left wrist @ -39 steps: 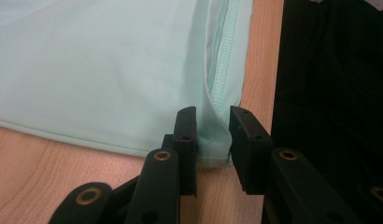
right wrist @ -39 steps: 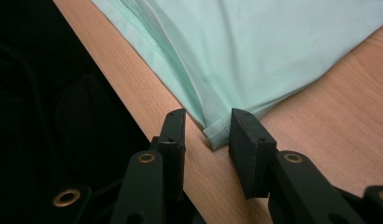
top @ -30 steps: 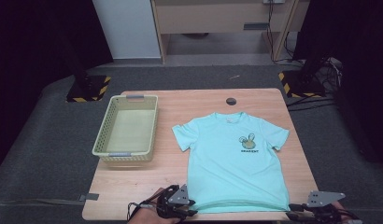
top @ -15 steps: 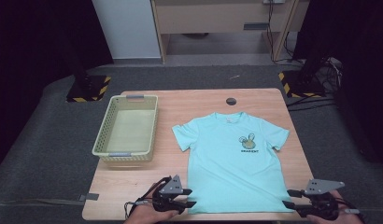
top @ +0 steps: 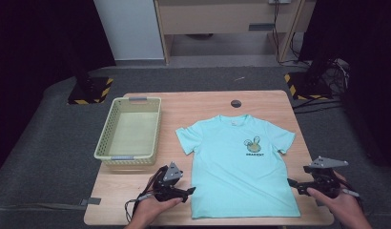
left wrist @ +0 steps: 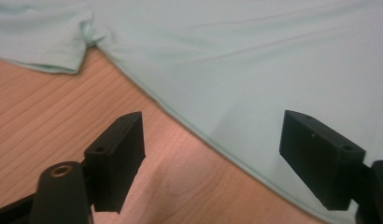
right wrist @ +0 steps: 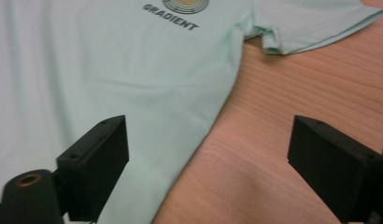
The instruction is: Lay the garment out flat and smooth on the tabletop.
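Observation:
A mint-green T-shirt [top: 239, 164] lies flat and face up on the wooden table [top: 193, 102], its "GRADIENT" print [right wrist: 171, 22] toward the far side. My left gripper [top: 188, 191] rests on the wood at the shirt's lower left edge. Its jaws have just been opening and now stand wide apart, with the shirt's side seam [left wrist: 217, 144] on the table between them, untouched. My right gripper [top: 293, 183] sits off the shirt's lower right edge, pointing at it. Its jaws have also just been opening and straddle the side edge [right wrist: 203, 135] without pressing on it.
An empty pale-green basket [top: 129, 129] stands left of the shirt, just beyond my left gripper. A black round cap [top: 236, 103] sits in the tabletop at the back. The near table edge runs just behind both hands. Grey carpet surrounds the table.
Both grippers held the shirt's bottom hem near the table's front edge. Their jaws have opened, and both hands have moved farther up the table along the shirt's sides.

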The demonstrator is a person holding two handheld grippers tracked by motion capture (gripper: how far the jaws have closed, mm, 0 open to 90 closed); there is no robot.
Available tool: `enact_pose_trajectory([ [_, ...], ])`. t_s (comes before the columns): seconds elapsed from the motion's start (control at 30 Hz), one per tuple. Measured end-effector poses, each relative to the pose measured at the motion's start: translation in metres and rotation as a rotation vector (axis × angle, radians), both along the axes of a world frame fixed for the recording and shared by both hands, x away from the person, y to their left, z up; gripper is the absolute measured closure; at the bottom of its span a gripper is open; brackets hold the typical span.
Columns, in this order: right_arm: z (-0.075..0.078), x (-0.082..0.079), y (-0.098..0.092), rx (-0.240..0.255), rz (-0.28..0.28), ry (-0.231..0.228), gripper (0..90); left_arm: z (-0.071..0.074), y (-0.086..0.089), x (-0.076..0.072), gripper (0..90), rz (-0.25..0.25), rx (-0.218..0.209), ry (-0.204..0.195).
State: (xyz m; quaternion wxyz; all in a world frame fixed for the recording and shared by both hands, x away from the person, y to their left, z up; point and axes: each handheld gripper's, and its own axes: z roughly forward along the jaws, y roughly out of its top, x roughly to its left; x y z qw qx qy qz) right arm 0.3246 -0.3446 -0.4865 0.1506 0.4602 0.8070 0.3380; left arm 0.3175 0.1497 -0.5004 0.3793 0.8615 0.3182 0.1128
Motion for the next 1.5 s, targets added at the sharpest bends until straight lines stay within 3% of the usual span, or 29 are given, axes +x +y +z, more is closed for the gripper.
enact_pose_trajectory([
  [0.07,-0.001,0.004,0.0,-0.004,-0.017,0.0,13.0,-0.002,0.001,0.001,20.2,0.017,0.004,0.0],
  [0.1,-0.003,0.013,0.0,-0.024,-0.065,-0.015,24.5,-0.006,0.003,0.003,20.0,0.05,0.014,0.007],
  [0.2,-0.006,0.024,-0.001,-0.06,-0.103,-0.027,40.6,-0.01,0.008,0.006,20.0,0.089,0.016,0.015],
  [0.23,-0.006,0.024,-0.001,-0.06,-0.103,-0.027,40.6,-0.01,0.008,0.006,20.0,0.089,0.016,0.015],
  [0.27,-0.008,0.027,-0.002,-0.053,-0.112,-0.026,47.5,-0.011,0.01,0.007,20.0,0.103,0.014,0.019],
  [0.3,-0.012,0.033,-0.003,-0.062,-0.128,-0.023,48.8,-0.013,0.011,0.008,20.3,0.114,0.022,0.017],
  [0.37,-0.016,0.036,-0.004,-0.062,-0.146,-0.022,47.8,-0.016,0.012,0.01,20.3,0.124,0.027,0.019],
  [0.6,-0.032,0.042,-0.006,-0.046,-0.2,-0.001,31.6,-0.026,0.014,0.016,19.6,0.137,0.031,0.041],
  [0.7,-0.038,0.043,-0.006,-0.047,-0.212,0.006,24.6,-0.027,0.014,0.016,17.6,0.13,0.031,0.033],
  [0.9,-0.044,0.041,-0.003,-0.051,-0.22,-0.031,16.2,-0.033,0.014,0.016,9.5,0.096,0.037,-0.01],
  [1.13,-0.046,0.04,-0.003,-0.047,-0.216,-0.037,10.3,-0.034,0.013,0.016,5.6,0.083,0.041,-0.009],
  [1.5,-0.046,0.039,-0.001,-0.044,-0.225,-0.033,9.2,-0.034,0.013,0.016,4.9,0.08,0.041,-0.008],
])
